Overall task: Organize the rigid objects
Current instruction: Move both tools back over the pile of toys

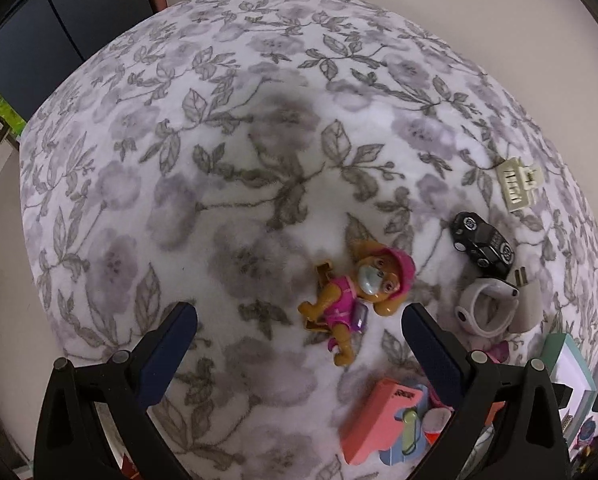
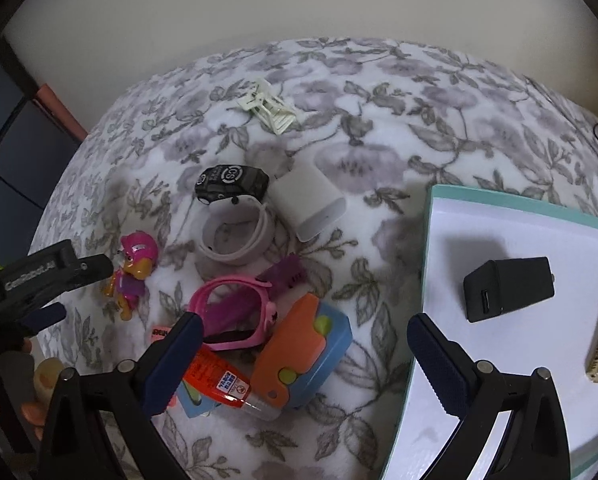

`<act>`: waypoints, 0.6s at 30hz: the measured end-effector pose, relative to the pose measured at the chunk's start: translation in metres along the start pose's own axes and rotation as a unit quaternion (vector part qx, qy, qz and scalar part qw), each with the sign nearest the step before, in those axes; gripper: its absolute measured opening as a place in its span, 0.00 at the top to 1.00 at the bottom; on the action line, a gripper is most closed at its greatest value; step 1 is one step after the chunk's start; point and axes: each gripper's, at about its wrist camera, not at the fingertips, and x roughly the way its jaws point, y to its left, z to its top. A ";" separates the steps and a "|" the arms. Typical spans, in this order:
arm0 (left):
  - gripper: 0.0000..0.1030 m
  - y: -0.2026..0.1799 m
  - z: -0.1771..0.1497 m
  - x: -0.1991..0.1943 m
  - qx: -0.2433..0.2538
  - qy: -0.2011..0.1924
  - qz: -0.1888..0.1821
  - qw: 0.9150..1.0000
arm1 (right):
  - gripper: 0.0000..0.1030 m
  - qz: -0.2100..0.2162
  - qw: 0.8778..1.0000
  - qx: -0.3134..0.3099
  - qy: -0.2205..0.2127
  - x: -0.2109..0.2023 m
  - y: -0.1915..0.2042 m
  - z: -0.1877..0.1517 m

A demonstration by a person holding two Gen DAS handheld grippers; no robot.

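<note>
While the left tool [image 1: 299, 316] hangs released just above the pup figure [image 1: 355, 300] on the soft floral bed [image 1: 219, 160], its far finger could snag the white band [image 1: 485, 308] beside the figure; right tool [image 2: 303, 334] released too, near the tray [image 2: 499, 232].

Both wrist views look down, fairly close, sharing dog figure [image 1: 353, 298], perhaps overlapping more

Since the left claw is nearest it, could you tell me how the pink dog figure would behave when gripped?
The dog figure looks like hard moulded plastic, so probably stiff and light. It lies on its back on a plush blanket, so sliding seems unlikely. Its rounded limbs may twist between the pads.
</note>
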 end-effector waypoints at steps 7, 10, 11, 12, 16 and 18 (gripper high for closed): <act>0.01 -0.006 0.008 0.013 0.026 -0.003 0.003 1.000 | 0.16 -0.011 1.000 0.001 0.019 0.008 0.001 -0.001; 0.01 -0.012 0.008 0.020 0.044 -0.001 0.008 0.999 | 0.19 -0.021 0.999 0.007 0.028 0.013 -0.001 -0.003; 0.01 -0.013 0.009 0.023 0.047 0.000 0.009 0.999 | 0.20 -0.026 0.999 0.001 0.027 0.013 0.001 -0.002; 0.01 -0.014 0.009 0.025 0.049 0.001 0.008 0.999 | 0.24 -0.028 0.999 0.000 0.028 0.014 0.001 -0.002; 0.01 -0.016 0.011 0.029 0.060 -0.004 0.006 0.998 | 0.34 -0.031 0.998 0.009 0.046 0.022 -0.002 -0.004; 0.01 -0.019 0.011 0.032 0.071 -0.005 0.015 0.997 | 0.36 -0.025 0.998 0.015 0.050 0.025 -0.004 -0.005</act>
